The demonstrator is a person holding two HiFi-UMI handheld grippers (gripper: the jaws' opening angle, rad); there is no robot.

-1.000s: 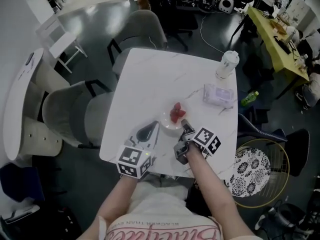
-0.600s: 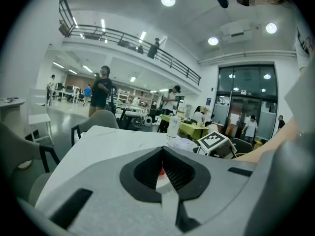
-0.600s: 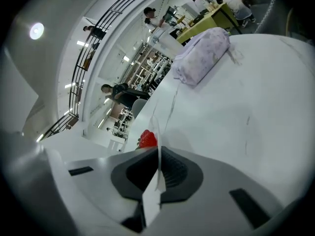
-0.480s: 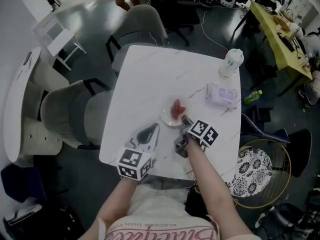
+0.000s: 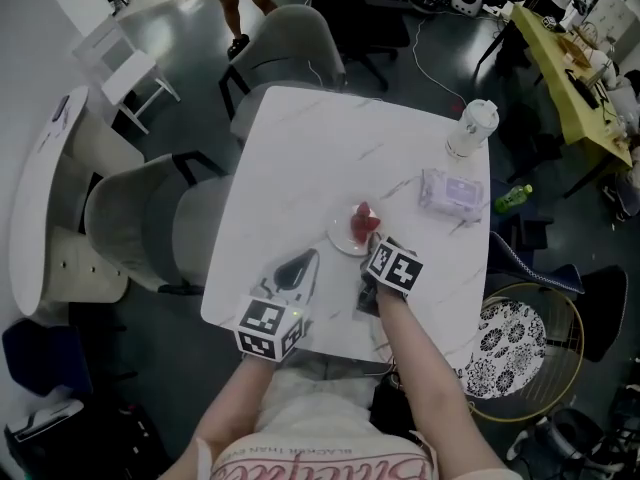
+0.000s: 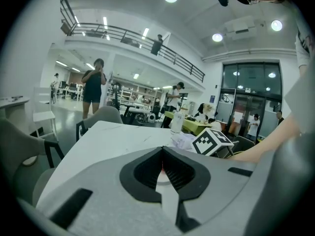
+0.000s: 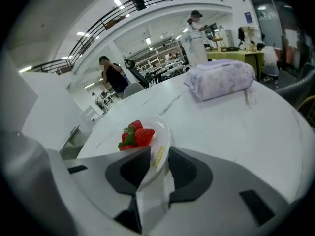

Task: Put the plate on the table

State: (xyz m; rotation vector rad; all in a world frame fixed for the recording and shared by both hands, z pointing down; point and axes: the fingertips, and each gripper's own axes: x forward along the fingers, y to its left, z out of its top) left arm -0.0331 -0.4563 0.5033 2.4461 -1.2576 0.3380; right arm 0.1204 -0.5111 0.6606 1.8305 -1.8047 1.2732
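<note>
A small white plate [image 5: 347, 238] with red strawberries [image 5: 363, 220] is over the near middle of the white marble table [image 5: 300, 158]. My right gripper [image 5: 373, 251] is shut on the plate's near rim. In the right gripper view the plate [image 7: 160, 134] stands tilted between the jaws of the right gripper [image 7: 156, 159], with the strawberries [image 7: 136, 134] on its left side. I cannot tell if the plate touches the table. My left gripper [image 5: 298, 265] rests at the table's near edge, shut on nothing. In its own view the left gripper [image 6: 162, 168] shows its jaws meeting.
A lilac tissue pack [image 5: 452, 190] lies right of the plate, and a white bottle [image 5: 472, 128] stands at the far right corner. Grey chairs [image 5: 150, 218] flank the left and far sides. A round patterned basket [image 5: 515, 343] sits on the floor at right.
My right gripper has shifted a little forward and left toward the plate, its marker cube now closer to the rim. The plate and the left gripper have hardly moved.
</note>
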